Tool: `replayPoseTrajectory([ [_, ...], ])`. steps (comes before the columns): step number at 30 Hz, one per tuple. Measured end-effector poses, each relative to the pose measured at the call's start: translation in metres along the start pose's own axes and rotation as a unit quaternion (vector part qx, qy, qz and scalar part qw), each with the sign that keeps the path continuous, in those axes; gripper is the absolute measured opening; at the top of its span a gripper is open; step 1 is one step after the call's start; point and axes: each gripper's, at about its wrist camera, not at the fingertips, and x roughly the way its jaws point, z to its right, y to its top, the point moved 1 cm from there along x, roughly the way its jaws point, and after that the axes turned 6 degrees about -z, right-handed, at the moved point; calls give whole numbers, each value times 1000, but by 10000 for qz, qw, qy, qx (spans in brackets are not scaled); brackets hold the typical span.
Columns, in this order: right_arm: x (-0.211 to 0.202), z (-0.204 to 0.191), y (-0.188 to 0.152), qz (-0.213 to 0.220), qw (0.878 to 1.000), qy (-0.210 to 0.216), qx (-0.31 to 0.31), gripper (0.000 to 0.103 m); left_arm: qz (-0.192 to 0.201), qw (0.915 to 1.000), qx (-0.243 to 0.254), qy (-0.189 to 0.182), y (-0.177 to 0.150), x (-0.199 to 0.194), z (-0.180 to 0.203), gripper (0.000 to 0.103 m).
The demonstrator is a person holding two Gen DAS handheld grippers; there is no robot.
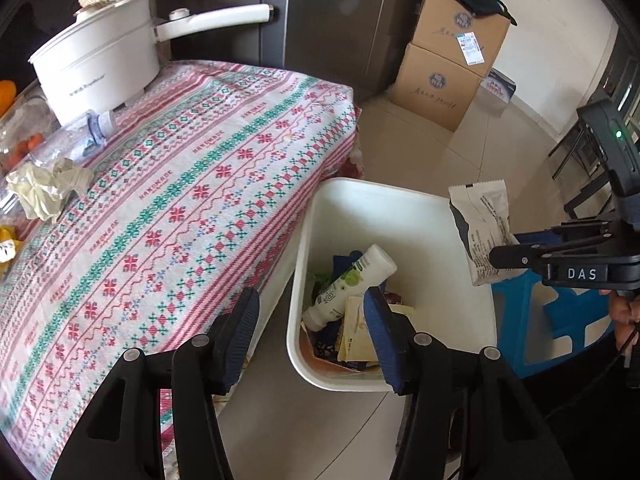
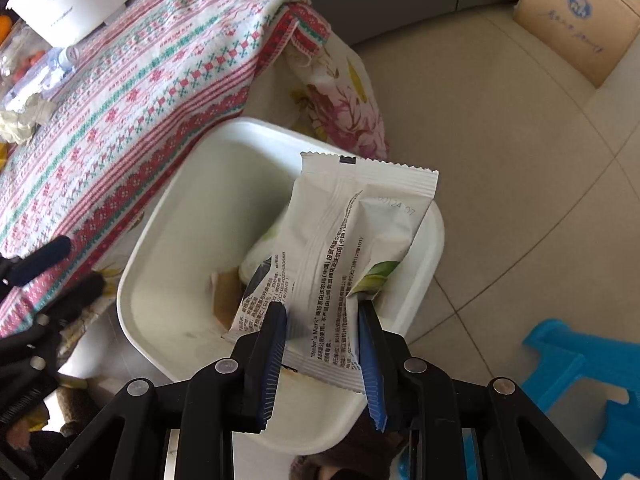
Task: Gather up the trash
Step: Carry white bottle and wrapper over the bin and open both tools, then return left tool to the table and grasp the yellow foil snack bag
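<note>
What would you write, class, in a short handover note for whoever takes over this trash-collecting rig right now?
Left claw: open, empty, above the bin.
Right claw: shut on a wrapper, held over the bin.
Done: a bottle and paper scraps already lie in the bin.
Left: drop the wrapper in; then fetch the crumpled tissue and the clear plastic bottle from the table.

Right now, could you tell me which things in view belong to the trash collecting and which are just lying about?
Job:
- white snack wrapper, held in the right gripper
- white trash bin
- crumpled tissue on the table
- empty plastic bottle

Lying about:
- white electric pot
- cardboard boxes
- blue stool
</note>
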Motion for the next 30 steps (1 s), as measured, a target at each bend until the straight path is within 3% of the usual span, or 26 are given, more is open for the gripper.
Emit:
replayPoseTrajectory([
  [6, 8, 3, 1, -158, 9997, -146, 105, 39, 64, 9998, -189, 67, -2, -17, -18, 62],
  [13, 3, 7, 0, -93, 9994, -33, 345, 60, 124, 9988, -464, 101, -6, -35, -35, 72],
  [17, -2, -1, 3, -24, 9996, 23, 273, 61, 147, 9976, -661, 154, -10, -46, -51, 73],
  [21, -9, -15, 6, 136, 9996, 161, 164, 63, 215, 9956, -868, 285, -16, -59, -70, 81],
  [30, -25, -67, 15, 465, 9978, 310, -350, 67, 402, 9872, -1439, 561, -31, -90, -124, 86],
])
